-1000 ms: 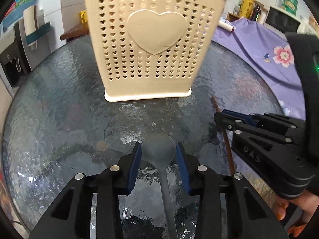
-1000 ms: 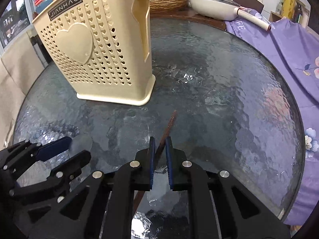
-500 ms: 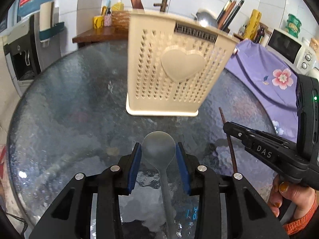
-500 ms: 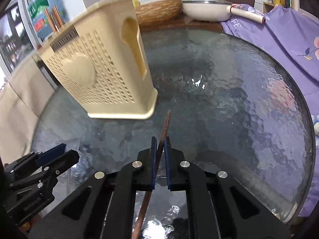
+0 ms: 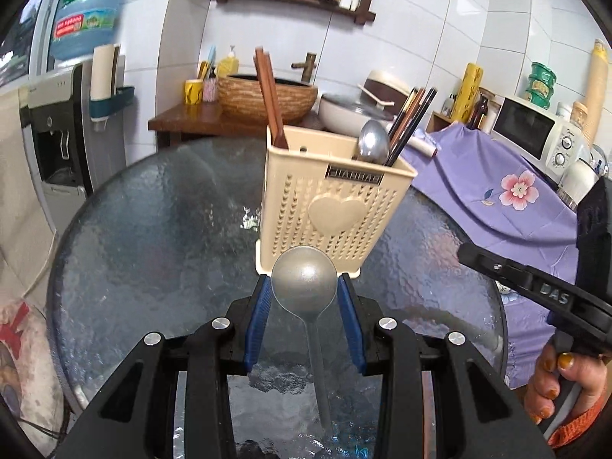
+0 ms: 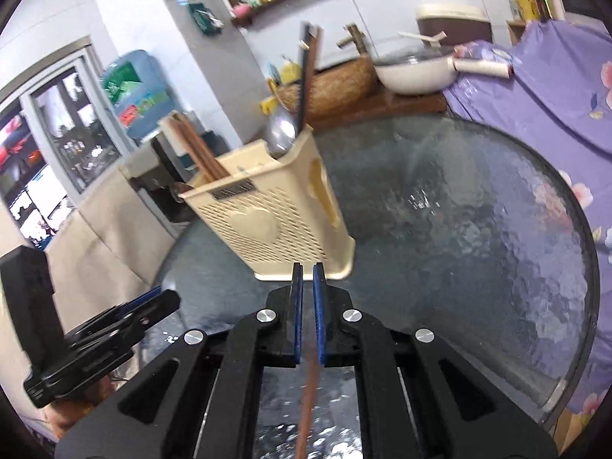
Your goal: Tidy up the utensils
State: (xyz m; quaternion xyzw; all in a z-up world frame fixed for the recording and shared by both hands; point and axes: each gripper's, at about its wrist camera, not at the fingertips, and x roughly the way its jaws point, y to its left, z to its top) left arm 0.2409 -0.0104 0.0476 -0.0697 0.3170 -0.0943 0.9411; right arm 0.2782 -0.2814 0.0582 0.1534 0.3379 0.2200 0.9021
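Two tools: I had both loaded.
Left tool: my pads clasped the grey spoon by its bowl.
Right tool: nearly closed, pinching a brown chopstick.
Cream holder: upright on the glass desk, just ahead of me.

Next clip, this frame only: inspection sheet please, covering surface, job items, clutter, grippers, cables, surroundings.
Surface: round textured glass table, wet-looking glare.
Job's things: cream utensil holder upright on the table, already holding brown chopsticks, dark chopsticks and a metal spoon; grey spoon and one brown chopstick in hand.
Clutter: nothing seen loose on the glass.
Grippers: left hand-held gripper shut on the grey spoon's bowl; right hand-held gripper shut on the brown chopstick.
Cables: thin cord at the table's left edge.
Surroundings: water dispenser, woven basin, microwave, purple floral cloth.
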